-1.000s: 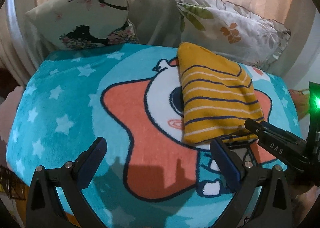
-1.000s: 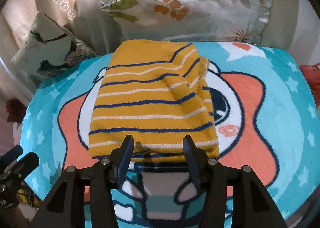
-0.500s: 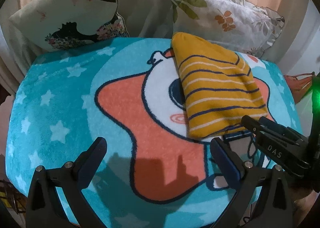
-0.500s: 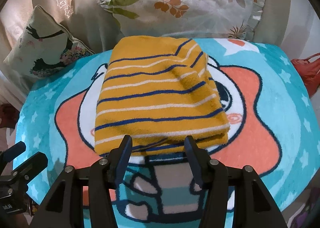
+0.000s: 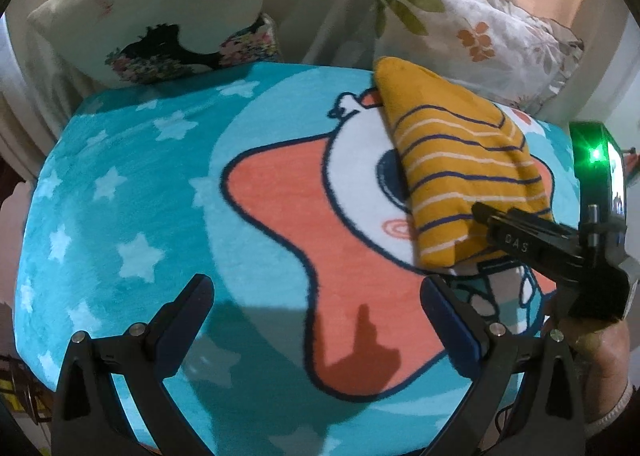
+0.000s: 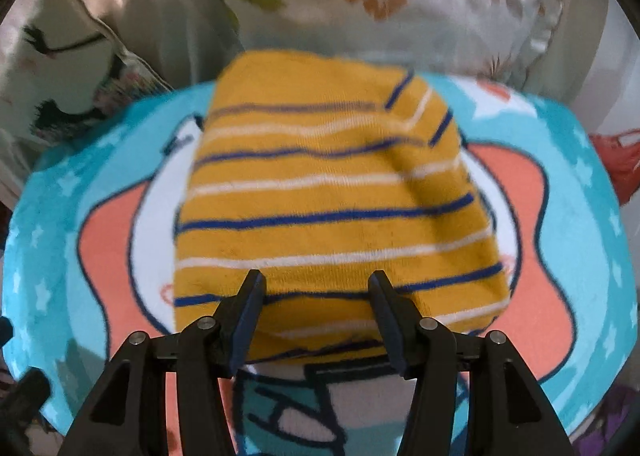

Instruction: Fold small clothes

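My right gripper [image 6: 316,296] has pushed onto the folded mustard-yellow striped knit garment [image 6: 332,199], jaws apart, nothing clamped; left gripper [image 5: 316,308] hangs wide apart—fold looks finished.

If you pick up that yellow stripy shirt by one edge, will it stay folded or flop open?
Probably flop: the yellow striped shirt looks like soft knit, with layers sagging loose at its near edge. It likely drags rather than slides, since the blanket looks fuzzy. Probably light.
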A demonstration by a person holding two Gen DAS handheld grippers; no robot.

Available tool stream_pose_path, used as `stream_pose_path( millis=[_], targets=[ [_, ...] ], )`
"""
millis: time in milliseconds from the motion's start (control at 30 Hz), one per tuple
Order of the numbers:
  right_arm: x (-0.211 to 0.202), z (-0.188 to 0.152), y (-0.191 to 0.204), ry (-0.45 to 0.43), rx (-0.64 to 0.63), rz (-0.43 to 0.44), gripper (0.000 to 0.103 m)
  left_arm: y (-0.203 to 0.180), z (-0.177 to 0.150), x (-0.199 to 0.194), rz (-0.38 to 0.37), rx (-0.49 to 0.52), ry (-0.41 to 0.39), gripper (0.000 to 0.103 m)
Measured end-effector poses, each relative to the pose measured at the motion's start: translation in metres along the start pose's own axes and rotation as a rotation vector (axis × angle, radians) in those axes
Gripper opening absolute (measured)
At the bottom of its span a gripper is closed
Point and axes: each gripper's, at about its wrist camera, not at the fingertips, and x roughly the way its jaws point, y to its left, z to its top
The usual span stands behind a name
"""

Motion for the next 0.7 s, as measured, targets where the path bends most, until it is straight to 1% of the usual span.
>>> stream_pose_path(
  millis=[100, 167, 267, 333, 367, 433, 500, 567, 633, 700],
  targets=[
    [-0.006, 0.002, -0.002, -0.011, 0.027, 0.010, 0.059, 0.007, 0.002, 0.000, -0.002, -0.013, -0.002, 0.103],
    [-0.015, 0.008, -0.002, -0.048, 0.038, 0.023, 0.059, 0.009, 0.002, -0.001, -0.007, -0.017, -0.003, 0.103],
    [-0.019, 0.021, 0.001, -0.078, 0.027, 0.003, 0.059, 0.009, 0.001, -0.001, -0.010, -0.010, -0.003, 0.103],
    [-0.014, 0.030, 0.002, -0.077, 0.034, 0.018, 0.059, 0.009, 0.000, -0.001, -0.010, -0.005, -0.003, 0.103],
    [-0.008, 0.034, 0.001, -0.074, 0.036, 0.012, 0.059, 0.009, -0.001, -0.001, -0.009, -0.004, -0.002, 0.103],
    [0.009, 0.040, -0.001, -0.053, 0.032, -0.033, 0.059, 0.009, -0.002, -0.002, -0.006, -0.004, -0.002, 0.103],
    [0.019, 0.044, -0.005, -0.034, 0.036, -0.026, 0.062, 0.010, -0.002, -0.003, -0.001, -0.007, -0.002, 0.103],
    [0.015, 0.049, -0.005, -0.031, 0.039, -0.019, 0.062, 0.013, -0.003, -0.003, 0.004, -0.016, -0.001, 0.103],
    [0.005, 0.053, -0.005, -0.060, 0.048, 0.003, 0.063, 0.015, -0.004, -0.002, 0.006, -0.026, 0.001, 0.103],
    [0.003, 0.058, -0.002, -0.077, 0.047, 0.006, 0.063, 0.015, -0.003, -0.002, 0.005, -0.033, 0.002, 0.103]
  ],
)
